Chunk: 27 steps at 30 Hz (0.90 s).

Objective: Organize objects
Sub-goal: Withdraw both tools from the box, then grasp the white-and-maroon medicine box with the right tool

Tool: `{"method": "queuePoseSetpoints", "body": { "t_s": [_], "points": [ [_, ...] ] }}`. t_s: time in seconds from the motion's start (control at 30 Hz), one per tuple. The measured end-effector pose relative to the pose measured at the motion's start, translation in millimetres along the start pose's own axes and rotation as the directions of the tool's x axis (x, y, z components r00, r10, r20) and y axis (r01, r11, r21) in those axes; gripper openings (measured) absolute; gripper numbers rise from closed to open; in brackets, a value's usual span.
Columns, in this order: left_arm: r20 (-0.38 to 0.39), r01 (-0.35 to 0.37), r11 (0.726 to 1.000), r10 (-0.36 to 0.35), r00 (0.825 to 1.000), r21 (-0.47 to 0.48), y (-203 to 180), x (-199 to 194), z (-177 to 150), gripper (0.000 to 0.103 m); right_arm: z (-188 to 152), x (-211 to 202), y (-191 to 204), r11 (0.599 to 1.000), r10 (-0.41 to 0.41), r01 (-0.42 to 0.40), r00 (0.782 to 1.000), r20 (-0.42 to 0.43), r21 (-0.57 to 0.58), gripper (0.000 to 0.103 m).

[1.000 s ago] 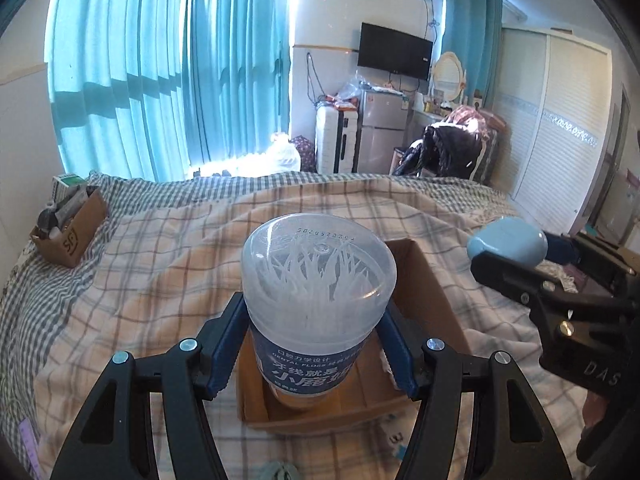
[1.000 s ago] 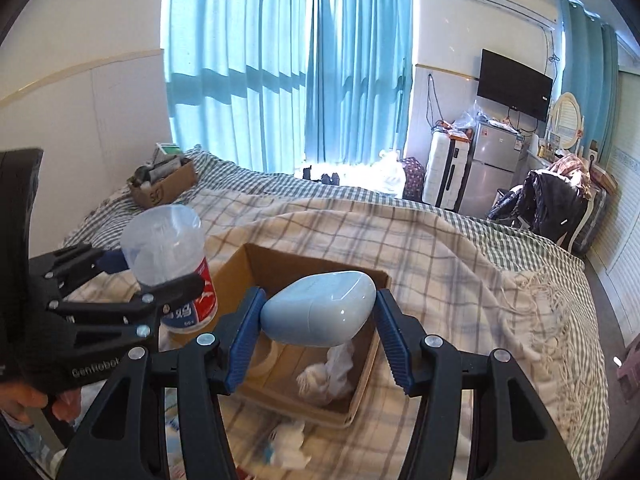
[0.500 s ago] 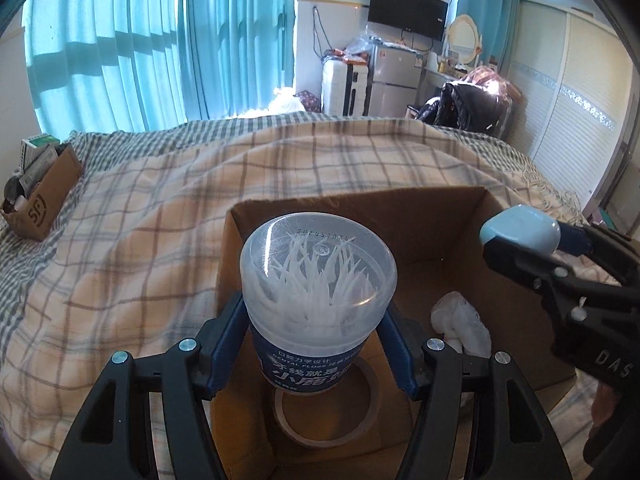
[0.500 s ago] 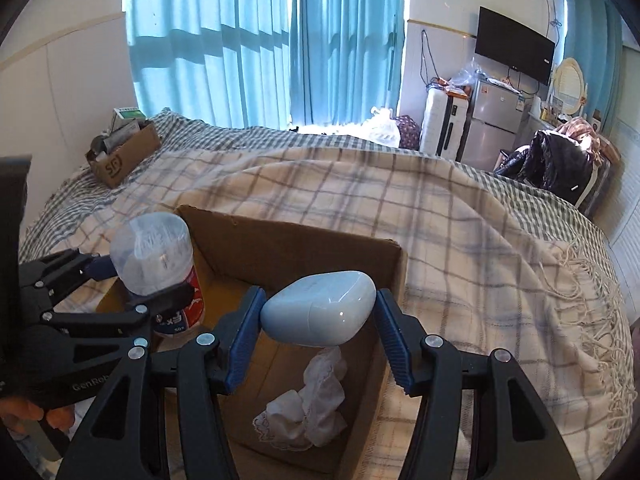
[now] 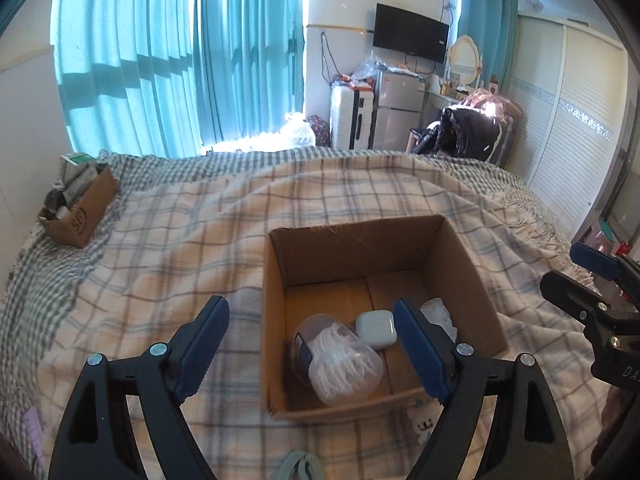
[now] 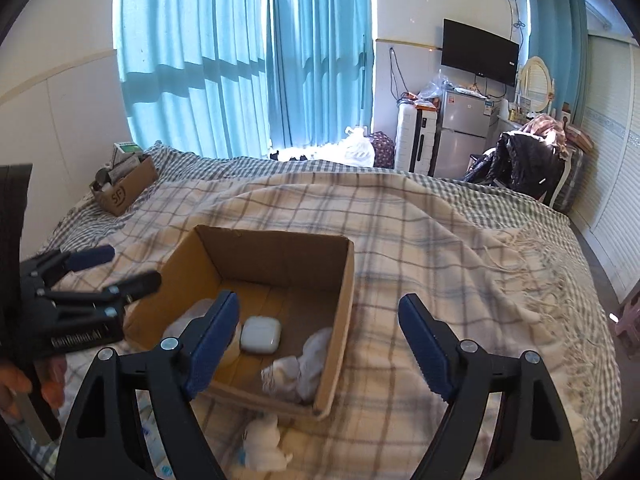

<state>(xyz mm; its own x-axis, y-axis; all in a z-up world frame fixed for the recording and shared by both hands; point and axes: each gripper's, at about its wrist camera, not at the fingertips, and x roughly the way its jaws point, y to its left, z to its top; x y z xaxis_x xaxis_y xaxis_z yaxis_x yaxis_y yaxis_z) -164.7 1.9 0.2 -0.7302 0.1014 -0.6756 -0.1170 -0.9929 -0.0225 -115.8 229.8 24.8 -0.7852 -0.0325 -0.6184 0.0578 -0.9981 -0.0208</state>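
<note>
both grippers, left gripper and right gripper, gape empty; floss-pick jar and pale case lie in the cardboard box, perhaps a tissue wad remains.

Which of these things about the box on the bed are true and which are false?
1. The left gripper holds the floss pick jar. False: it is open, and the jar lies in the cardboard box.
2. The pale blue case lies in the box. True.
3. The right gripper is open. True.
4. The box stands on the floor. False: it sits on the plaid blanket.
</note>
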Motion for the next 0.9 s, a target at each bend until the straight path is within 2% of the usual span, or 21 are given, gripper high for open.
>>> {"method": "queuePoseSetpoints", "body": {
  "t_s": [0.17, 0.3, 0.4, 0.57, 0.67, 0.77, 0.87, 0.9],
  "points": [
    [0.018, -0.022, 1.0, 0.022, 1.0, -0.005, 6.2, -45.7, -15.6, 0.09, -3.5, -56.2, 11.2, 0.998, -0.034, 0.035, 0.999, 0.033, -0.042, 0.082],
    [0.017, -0.054, 0.998, 0.054, 0.998, -0.015, 14.6, -70.9, -42.3, 0.092, -13.0, -84.6, 24.1, 0.997, -0.041, 0.043, 0.999, 0.035, -0.062, 0.084],
    [0.002, -0.072, 0.997, 0.072, 0.997, -0.023, 18.5, -80.3, -67.1, 0.101, -31.6, -96.3, 33.1, 0.997, -0.039, 0.04, 0.999, 0.02, -0.064, 0.087],
    [-0.01, -0.095, 0.994, 0.095, 0.995, -0.053, 24.1, -86.0, -113.4, 0.101, -80.4, -85.3, 50.6, 0.997, -0.072, 0.071, 0.997, -0.034, -0.037, 0.087],
    [-0.039, -0.098, 0.993, 0.096, 0.995, -0.069, 22.6, -79.3, -144.6, 0.101, -115.7, -65.8, 56.7, 0.998, -0.068, 0.069, 0.992, -0.104, 0.008, 0.088],
    [-0.097, -0.074, 0.996, 0.069, 0.993, -0.052, 19.1, -65.1, -171.1, 0.101, -141.5, -49.1, 65.9, 0.998, -0.064, 0.067, 0.983, -0.171, 0.01, 0.088],
    [-0.155, -0.08, 0.997, 0.076, 0.985, -0.02, 20.0, -51.5, -184.8, 0.101, -155.4, -39.7, 78.5, 0.999, -0.053, 0.052, 0.977, -0.209, -0.01, 0.088],
    [-0.173, -0.051, 0.998, 0.044, 0.984, -0.036, 23.5, -49.1, -186.3, 0.101, -157.6, -36.9, 82.2, 0.999, -0.048, 0.046, 0.975, -0.217, -0.014, 0.089]
  ]
}}
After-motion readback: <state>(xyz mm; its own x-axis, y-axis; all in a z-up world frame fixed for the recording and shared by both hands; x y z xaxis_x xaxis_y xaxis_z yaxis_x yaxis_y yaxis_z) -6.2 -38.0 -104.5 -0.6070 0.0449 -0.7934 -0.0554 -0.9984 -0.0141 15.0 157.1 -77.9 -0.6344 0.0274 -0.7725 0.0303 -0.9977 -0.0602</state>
